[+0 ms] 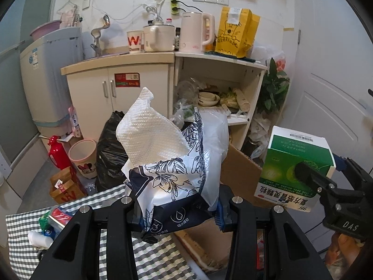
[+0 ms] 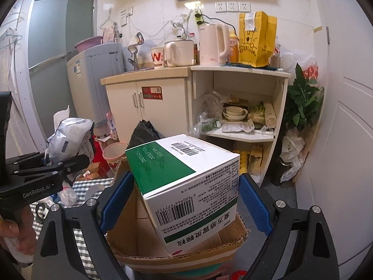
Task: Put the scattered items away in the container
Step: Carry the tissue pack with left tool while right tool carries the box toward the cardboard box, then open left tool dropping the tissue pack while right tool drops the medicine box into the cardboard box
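My left gripper point(image 1: 178, 212) is shut on a white and navy flowered tissue pack point(image 1: 172, 186), with a paper sheet sticking up out of it. To its right, my right gripper point(image 1: 326, 186) holds a green and white medicine box point(image 1: 296, 163). In the right wrist view that medicine box point(image 2: 186, 182) sits tilted between the blue pads point(image 2: 254, 203) of my right gripper point(image 2: 186, 200), over an open cardboard box point(image 2: 223, 240). The cardboard box point(image 1: 240, 168) stands beside a checkered cloth point(image 1: 21, 224) that carries several small loose items point(image 1: 53, 219). At the left of this view my left gripper point(image 2: 70, 165) holds the tissue pack point(image 2: 67, 137).
Behind the cloth are a black rubbish bag point(image 1: 109, 154), a pink bin point(image 1: 84, 158), a red bottle point(image 1: 57, 151) and a brown paper bag point(image 1: 65, 186). A cabinet point(image 1: 130, 88), open shelves point(image 1: 223, 98), a plant point(image 1: 272, 88) and a washing machine point(image 1: 51, 74) line the wall.
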The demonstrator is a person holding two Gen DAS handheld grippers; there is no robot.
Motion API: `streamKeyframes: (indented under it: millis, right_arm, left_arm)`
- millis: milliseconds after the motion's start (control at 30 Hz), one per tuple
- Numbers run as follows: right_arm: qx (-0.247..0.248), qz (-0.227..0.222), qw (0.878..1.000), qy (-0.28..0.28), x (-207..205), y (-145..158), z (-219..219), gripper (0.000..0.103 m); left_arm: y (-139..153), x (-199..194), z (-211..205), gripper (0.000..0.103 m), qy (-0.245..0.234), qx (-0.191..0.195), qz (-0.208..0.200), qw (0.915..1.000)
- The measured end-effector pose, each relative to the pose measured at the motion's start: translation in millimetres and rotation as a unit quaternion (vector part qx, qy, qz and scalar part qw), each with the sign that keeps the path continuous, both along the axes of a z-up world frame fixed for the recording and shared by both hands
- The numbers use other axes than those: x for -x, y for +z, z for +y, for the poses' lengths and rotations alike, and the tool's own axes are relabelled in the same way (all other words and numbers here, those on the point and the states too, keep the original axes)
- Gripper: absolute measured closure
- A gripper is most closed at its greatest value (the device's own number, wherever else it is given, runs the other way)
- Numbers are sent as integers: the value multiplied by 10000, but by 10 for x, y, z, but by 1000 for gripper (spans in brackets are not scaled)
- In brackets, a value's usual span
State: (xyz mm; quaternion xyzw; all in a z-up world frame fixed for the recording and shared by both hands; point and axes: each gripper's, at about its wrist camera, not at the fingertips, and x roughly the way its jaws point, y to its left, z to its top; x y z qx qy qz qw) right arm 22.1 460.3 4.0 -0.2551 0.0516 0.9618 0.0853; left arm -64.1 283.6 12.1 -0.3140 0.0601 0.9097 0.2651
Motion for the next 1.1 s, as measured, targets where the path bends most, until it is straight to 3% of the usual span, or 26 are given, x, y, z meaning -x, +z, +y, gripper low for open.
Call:
streamKeyframes:
  millis: [467, 900, 1100]
  right_arm:
    - [31, -626, 9980, 90, 366, -445, 149, 12]
    - [37, -1189, 9925, 293, 562, -846, 124, 11]
    - [-117, -1255, 9914, 343, 557, -890, 75, 7]
  left_arm:
    - [-390, 393, 387, 60, -163, 135, -574, 9981]
    - [-665, 605, 639, 59, -275, 267, -861, 9956]
    - [-738, 666, 692, 52, -273, 287, -1005, 9941]
